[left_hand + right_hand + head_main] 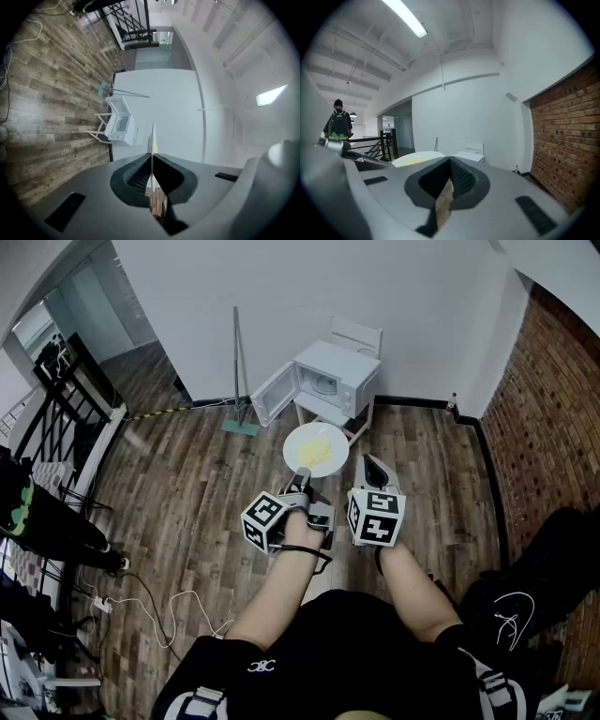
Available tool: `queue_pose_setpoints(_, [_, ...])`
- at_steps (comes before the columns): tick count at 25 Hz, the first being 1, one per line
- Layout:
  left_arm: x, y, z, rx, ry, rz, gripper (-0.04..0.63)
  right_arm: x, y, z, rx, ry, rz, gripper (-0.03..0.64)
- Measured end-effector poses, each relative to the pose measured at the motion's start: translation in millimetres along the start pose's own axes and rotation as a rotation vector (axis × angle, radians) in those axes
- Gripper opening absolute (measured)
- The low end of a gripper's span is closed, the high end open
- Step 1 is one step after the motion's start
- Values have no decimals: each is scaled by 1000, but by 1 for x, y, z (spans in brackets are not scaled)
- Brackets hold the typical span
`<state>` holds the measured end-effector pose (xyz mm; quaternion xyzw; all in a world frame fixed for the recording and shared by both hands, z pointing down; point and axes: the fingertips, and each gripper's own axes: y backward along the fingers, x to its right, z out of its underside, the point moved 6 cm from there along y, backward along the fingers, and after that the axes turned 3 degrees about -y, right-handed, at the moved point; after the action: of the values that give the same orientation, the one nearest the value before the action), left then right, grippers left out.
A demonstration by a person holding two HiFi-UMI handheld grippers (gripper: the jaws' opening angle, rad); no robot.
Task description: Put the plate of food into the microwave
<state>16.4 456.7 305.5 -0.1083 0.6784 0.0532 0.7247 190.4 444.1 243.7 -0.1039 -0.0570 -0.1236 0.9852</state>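
Left claw (300, 482) clamps the rim of the plate of food (317, 448), holding it level so nothing spills, short of the open microwave (333, 381), while the right claw (373, 470) hangs alongside, closed and empty.

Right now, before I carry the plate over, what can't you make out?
Microwave interior: too small in the head view, smaller still in the left gripper view.
Food on the plate: only a yellow patch in the head view; the left gripper view sees the plate edge-on.
How much rim the left tool grips: its own body covers that.
Microwave's lower part in the right gripper view: cut off by the right tool's body.
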Motion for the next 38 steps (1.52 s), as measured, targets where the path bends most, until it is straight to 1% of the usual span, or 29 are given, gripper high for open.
queue_pose_setpoints(4, [-4,0,0,5,14,1,14,0,-2,7,-10,0,-15,5])
queue_pose_setpoints(9, [-11,-2,-4,11,17,-15,14,-3,-5,12,7,-21,-26,5])
queue_pose_setpoints(13, [-11,2,-27,31,-2,-16,14,-19,-12,15,-4,-15,-26,5])
queue_pose_setpoints(16, [-14,2,-42,37,13,-10,14,-30,-18,18,-21,-9,-34,5])
queue_pose_setpoints(21, [-21,-1,-64,21,16,-32,14,-49,-28,20,-30,-23,-30,5])
queue_pose_setpoints(24, [-22,-4,-71,-8,30,-36,14,-56,-30,20,-27,-30,-23,5])
queue_pose_setpoints(32, [-24,-20,-74,-43,39,-30,14,-45,-48,22,-34,-16,3,5])
queue_pose_setpoints(35, [-29,-36,-77,-39,32,-23,14,-40,-66,27,-54,-60,-33,5])
queue_pose_setpoints(38, [-32,-59,-77,-41,33,-36,14,-31,-86,24,-59,-90,-69,5])
